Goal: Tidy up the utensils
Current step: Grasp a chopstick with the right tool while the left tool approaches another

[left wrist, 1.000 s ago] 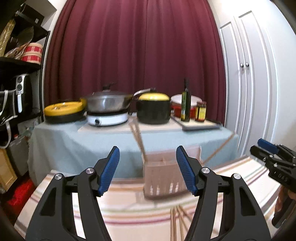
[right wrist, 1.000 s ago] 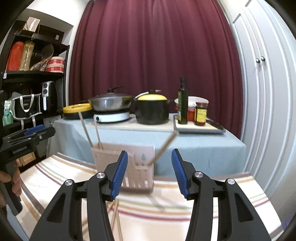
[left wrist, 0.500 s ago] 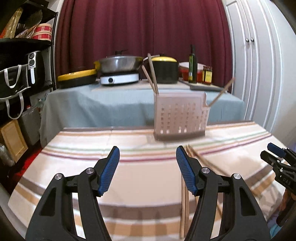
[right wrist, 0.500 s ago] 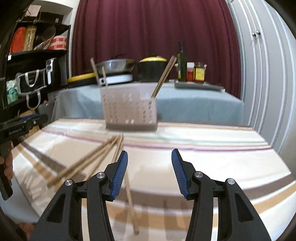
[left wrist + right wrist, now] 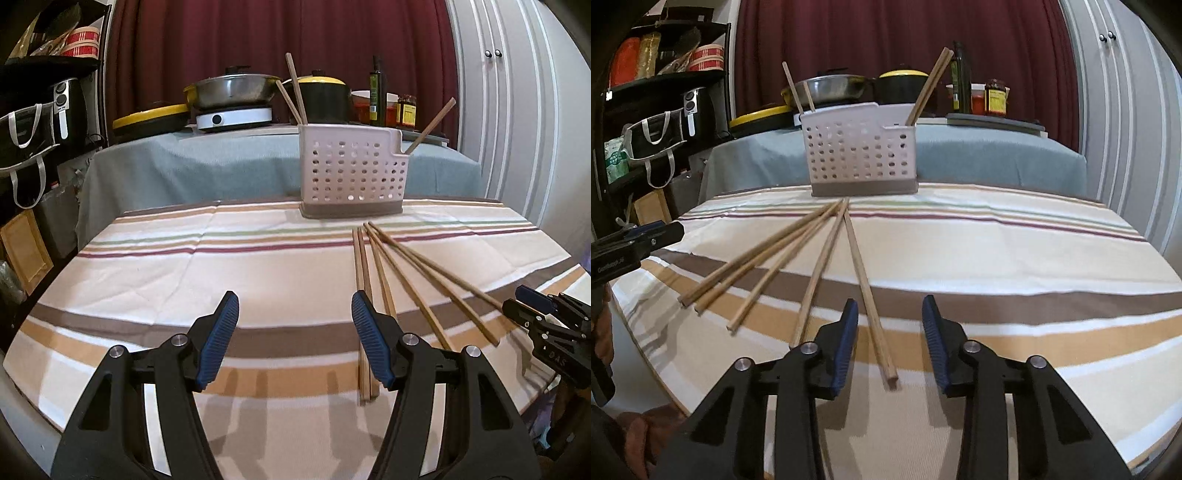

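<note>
Wooden chopsticks [image 5: 827, 254] lie fanned on your striped tablecloth [image 5: 997, 251], just before the perforated white plastic holder [image 5: 862, 162]. Your left gripper [image 5: 293, 332] and right gripper [image 5: 890, 338]: both wide, empty.

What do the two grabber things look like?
Both look the same. The left gripper and the right gripper are each made of black plastic, shaped like a clamp with two long arms. The fingers wear ridged blue rubber pads, and round silver bolts join the parts. Seen from the side, the left one has small white lettering on its black body. No cables show.
</note>
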`<state>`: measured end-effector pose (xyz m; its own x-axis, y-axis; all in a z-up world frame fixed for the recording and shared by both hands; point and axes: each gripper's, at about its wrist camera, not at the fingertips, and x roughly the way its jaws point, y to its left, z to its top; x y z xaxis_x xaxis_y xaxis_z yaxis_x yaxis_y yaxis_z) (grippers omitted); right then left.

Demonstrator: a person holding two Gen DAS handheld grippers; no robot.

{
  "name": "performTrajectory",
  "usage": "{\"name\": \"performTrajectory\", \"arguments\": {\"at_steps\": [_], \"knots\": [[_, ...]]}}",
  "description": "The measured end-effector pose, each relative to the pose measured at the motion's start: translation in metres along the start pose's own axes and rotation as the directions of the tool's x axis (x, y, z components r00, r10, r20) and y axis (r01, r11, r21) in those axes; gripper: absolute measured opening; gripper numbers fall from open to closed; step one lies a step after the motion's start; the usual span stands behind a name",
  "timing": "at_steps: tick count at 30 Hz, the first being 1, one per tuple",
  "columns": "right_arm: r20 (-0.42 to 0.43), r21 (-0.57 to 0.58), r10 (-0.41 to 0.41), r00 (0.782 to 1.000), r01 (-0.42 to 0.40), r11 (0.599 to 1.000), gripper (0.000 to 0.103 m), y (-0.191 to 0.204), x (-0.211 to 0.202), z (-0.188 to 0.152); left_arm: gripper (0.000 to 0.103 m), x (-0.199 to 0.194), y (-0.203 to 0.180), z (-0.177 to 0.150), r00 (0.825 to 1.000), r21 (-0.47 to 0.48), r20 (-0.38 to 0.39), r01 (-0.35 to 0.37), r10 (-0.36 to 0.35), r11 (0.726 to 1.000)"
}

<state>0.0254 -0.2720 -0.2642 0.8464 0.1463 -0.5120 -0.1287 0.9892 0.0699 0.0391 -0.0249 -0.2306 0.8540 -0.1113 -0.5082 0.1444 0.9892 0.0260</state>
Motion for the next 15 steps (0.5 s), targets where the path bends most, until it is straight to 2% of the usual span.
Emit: {"name": "performTrajectory", "arguments": {"at_steps": [4,5,9,15], "knots": [[0.0,-0.012,0.0,1.0,0.0,1.0,0.022,0.005,0.001,-0.005,0.062,0.002,-0.005,-0.009,1.0,-0.006,-0.022,0.006,-0.006,1.0],[0.001,-0.016,0.0,1.0,0.0,1.0,0.015,0.006,0.0,-0.004,0.062,0.002,-0.007,-0.01,1.0,-0.003,-0.025,0.006,-0.006,1.0],[0.009,-0.014,-0.023,1.0,0.023,1.0,0.007,0.008,-0.001,-0.005,0.062,0.001,-0.014,-0.015,0.999,0.014,-0.028,0.018,-0.017,1.0],[0.009,0.006,-0.043,0.999,0.043,0.999,0.007,0.004,-0.003,-0.006,0.061,0.004,-0.023,-0.023,0.999,0.03,-0.048,0.027,-0.025,0.999]]}}
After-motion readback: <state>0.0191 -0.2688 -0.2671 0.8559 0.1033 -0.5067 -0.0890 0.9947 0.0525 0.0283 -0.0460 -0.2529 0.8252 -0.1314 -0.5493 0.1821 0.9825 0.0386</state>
